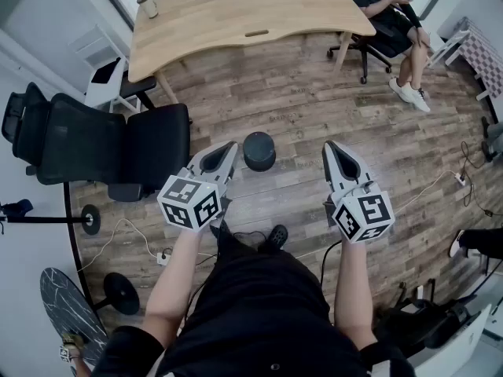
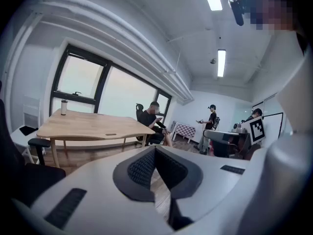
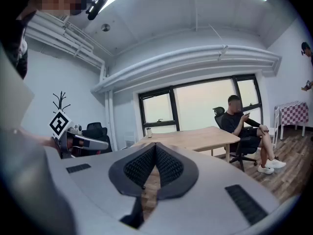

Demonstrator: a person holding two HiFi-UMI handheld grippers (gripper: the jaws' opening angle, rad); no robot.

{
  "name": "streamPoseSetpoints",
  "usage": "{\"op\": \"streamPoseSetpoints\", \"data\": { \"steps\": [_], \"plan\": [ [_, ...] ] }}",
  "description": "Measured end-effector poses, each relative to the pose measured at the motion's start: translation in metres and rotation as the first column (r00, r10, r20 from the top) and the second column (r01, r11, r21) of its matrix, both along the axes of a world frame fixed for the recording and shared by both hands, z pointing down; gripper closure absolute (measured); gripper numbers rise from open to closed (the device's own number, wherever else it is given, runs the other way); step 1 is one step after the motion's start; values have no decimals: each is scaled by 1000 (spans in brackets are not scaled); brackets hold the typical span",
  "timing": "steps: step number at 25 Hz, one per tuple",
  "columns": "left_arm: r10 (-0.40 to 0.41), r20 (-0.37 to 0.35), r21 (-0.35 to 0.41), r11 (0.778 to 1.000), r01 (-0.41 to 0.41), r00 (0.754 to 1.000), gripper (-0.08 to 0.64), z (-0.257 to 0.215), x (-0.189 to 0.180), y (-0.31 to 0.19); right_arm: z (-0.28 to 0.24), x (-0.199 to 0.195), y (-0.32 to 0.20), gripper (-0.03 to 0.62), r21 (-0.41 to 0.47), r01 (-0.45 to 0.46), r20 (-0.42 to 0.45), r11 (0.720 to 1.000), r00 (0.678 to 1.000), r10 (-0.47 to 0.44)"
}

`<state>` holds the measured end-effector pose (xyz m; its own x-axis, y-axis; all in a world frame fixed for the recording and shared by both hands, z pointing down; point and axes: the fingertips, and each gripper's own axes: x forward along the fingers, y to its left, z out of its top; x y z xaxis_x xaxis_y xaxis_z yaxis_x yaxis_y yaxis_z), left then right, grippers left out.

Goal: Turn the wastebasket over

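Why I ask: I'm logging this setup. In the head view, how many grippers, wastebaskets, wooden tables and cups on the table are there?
2 grippers: left gripper, right gripper
1 wastebasket
1 wooden table
1 cup on the table
Total: 5

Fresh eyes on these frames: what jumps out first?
The left gripper and right gripper, both white, shut and empty, are held out over the wood floor. Between their tips stands the small dark wastebasket, untouched. Beyond it is a wooden table, and a black office chair sits at the head view's left.
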<state>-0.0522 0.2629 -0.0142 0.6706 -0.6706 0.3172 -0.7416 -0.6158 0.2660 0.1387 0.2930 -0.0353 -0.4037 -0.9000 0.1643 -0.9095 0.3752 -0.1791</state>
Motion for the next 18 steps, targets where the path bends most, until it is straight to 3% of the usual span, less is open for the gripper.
{"op": "streamPoseSetpoints", "data": {
  "steps": [7,13,18],
  "plan": [
    [-17,6,3,1000,17,1000,543,-4,-5,14,-4,4,17,560,8,-3,-9,1000,1000,3],
    [-8,16,-2,1000,8,1000,544,0,0,30,-1,-3,35,560,15,48,-27,999,998,-48],
    [-15,30,-17,1000,15,999,545,10,6,40,6,3,47,560,31,59,45,998,997,-61]
  ]
}}
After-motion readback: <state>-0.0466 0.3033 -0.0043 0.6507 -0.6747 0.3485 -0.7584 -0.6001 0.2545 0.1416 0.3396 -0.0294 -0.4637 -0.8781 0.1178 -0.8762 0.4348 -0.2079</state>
